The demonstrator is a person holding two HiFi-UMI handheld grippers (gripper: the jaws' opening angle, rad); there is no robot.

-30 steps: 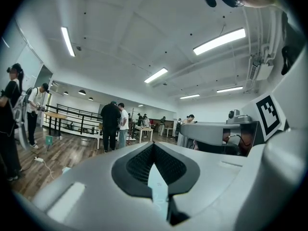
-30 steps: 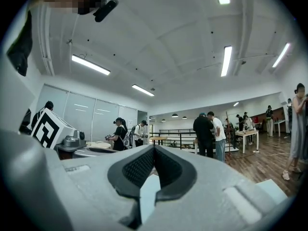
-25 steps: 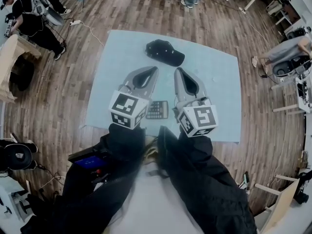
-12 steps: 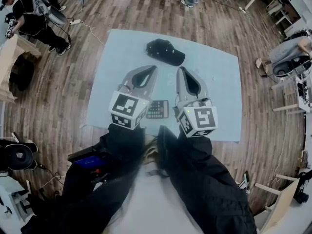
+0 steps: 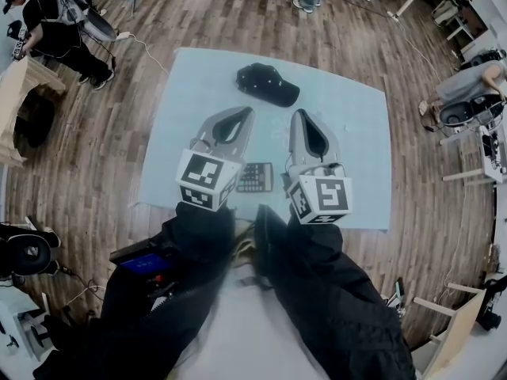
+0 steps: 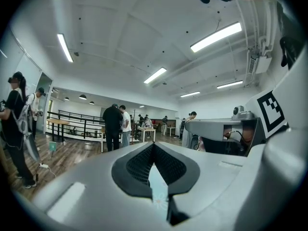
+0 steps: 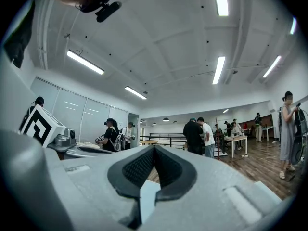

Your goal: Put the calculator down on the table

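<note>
Two grippers show in the head view, one in each of the person's hands, side by side over one pale blue desk (image 5: 348, 133). The left gripper (image 5: 252, 111) has its jaws brought together at the tips with nothing between them. Its own view (image 6: 154, 146) shows the dark pads meeting, with only a sliver of the pale desk visible through the gap below them. The right gripper (image 5: 291, 114) is the same, and its view (image 7: 154, 148) shows the jaws closed tip to tip and empty. Each gripper carries one marker cube, making two in all, the left cube (image 5: 207, 179) and the right cube (image 5: 321, 198).

One calculator (image 5: 257, 177) lies flat on the desk, between the two gripper bodies and toward the desk's near edge, held by neither. One black cap (image 5: 268, 85) rests farther off, beyond the jaw tips and well apart from the calculator.

The calculator's left edge is covered by the left cube, and its keys are too small to read. Two dark sleeves (image 5: 317, 291) hide the middle of the desk's near edge. The calculator shows only in the head view, since both gripper views look level across the room. How high the grippers sit above the desk cannot be told. Around the wooden floor (image 5: 95, 172), people are cut off at the frame edges, so their count is uncertain.
</note>
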